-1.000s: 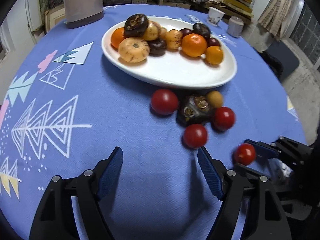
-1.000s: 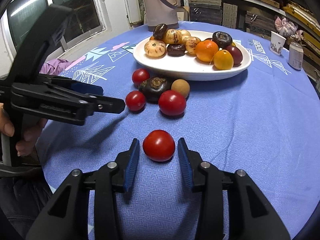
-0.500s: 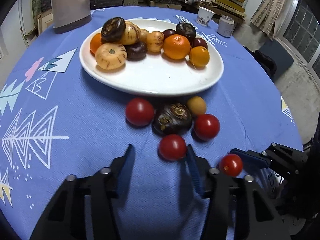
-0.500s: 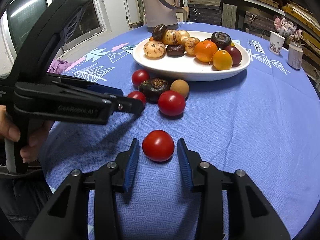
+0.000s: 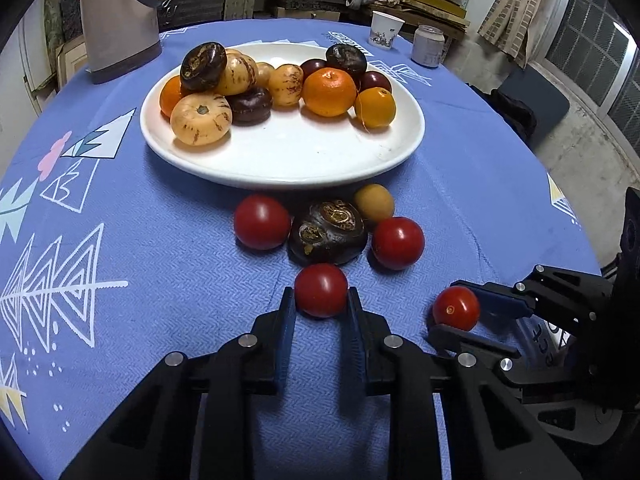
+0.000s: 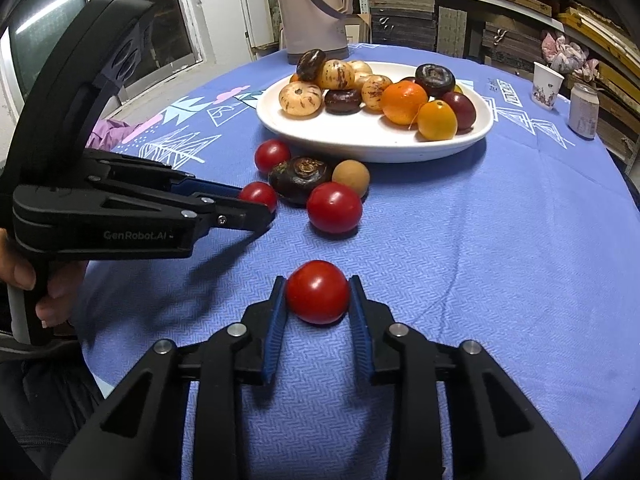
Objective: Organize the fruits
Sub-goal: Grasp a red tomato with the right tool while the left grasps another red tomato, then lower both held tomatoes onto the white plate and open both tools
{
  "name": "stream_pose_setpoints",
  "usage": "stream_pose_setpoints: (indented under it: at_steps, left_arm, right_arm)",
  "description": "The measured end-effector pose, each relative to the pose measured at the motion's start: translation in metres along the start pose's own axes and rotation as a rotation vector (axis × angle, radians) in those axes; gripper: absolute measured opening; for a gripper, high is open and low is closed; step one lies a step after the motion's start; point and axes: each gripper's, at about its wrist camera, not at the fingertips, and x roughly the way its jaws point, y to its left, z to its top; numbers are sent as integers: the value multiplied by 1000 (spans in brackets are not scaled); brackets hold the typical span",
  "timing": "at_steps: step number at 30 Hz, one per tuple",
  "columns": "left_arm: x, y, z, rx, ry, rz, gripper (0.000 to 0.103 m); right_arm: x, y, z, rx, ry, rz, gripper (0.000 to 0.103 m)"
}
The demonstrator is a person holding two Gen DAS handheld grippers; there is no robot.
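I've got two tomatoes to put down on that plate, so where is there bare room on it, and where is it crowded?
The white plate is bare across its near half, bordered by its front rim and the row of fruit behind. That far half is packed. On the cloth just before the rim it is crowded too: loose tomatoes around a dark fruit.

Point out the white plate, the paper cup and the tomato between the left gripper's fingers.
white plate (image 5: 280, 160), left wrist view, bare front of its dish.
paper cup (image 5: 385, 30), left wrist view, its side wall.
tomato (image 5: 321, 290), left wrist view, its top middle.
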Motion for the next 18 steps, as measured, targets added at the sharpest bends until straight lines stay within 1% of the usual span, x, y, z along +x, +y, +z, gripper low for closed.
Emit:
stream_pose_setpoints:
  at_steps: [3,4,18]
  left_arm:
    - [0,0,1,-2,5,6,26]
    - [0,0,1,0,6,10,28]
    - [7,-6,6,24,-13,34,28]
  right_arm:
    - [0,-1,1,11,-1,6,29]
    - [0,-1,1,7,2,7,29]
    - [0,2,0,7,4,5,29]
